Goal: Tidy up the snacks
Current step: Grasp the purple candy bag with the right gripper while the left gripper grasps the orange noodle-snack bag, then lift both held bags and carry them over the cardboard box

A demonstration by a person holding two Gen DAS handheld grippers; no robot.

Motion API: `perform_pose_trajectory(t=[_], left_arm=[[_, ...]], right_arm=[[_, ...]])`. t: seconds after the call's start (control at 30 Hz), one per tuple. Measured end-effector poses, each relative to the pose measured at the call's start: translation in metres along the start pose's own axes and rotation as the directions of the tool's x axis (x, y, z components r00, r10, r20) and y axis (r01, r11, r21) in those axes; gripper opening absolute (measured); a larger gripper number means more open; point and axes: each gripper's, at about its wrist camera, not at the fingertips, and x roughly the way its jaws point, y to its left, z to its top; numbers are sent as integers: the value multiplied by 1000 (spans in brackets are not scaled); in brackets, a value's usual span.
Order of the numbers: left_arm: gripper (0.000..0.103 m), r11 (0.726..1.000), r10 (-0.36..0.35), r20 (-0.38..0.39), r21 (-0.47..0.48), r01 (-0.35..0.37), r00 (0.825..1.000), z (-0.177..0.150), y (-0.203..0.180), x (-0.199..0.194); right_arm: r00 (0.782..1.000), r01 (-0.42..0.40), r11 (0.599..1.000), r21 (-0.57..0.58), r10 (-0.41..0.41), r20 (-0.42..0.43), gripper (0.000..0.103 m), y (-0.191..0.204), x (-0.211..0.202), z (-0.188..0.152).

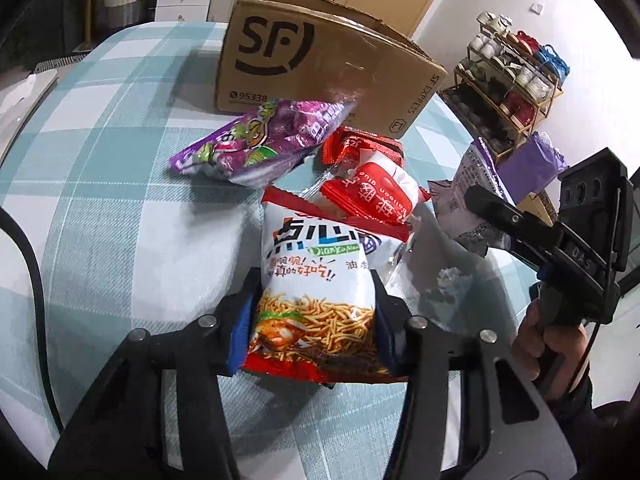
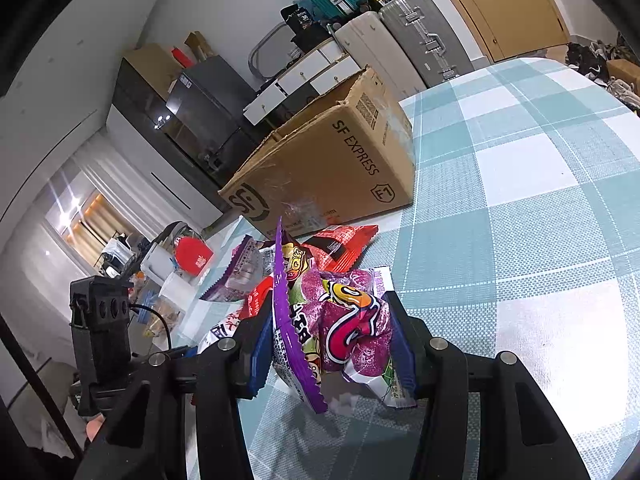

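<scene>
Snack packs sit clustered on the teal-and-white checked tablecloth (image 1: 120, 184), just in front of the open brown SF Express cardboard box (image 1: 316, 68), likely the drop target. Left gripper (image 1: 316, 320) clamps the lower end of the white-and-red crispy-noodle bag (image 1: 316, 280), jaws narrow on its sides. Right gripper (image 2: 332, 344) pinches the crumpled purple gummy-candy bag (image 2: 344, 320) the same way. Red-and-white wrapped packets (image 1: 372, 192) and a purple-and-white foil pouch (image 1: 472, 184) lie loose near the box. Both held bags look ready to go in.
</scene>
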Motion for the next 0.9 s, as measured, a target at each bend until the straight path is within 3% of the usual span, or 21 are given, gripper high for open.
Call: perform_pose_trajectory(t=[0.57,0.73,0.9], left_arm=[[45,1000,7,27,24,-8,1000,-22,-1,-37],[45,1000,7,53,18,-8,999,-24,3,-52],[45,1000,3,84,19,-4,997,-23,5,-71]], right_arm=[[1000,-6,1000,4,6,15,51,-2,-4,-2],[995,-16,999,-29,19,98,51,6,-22,-6],[994,-8,998,-61,14,104,51,15,-24,-8]])
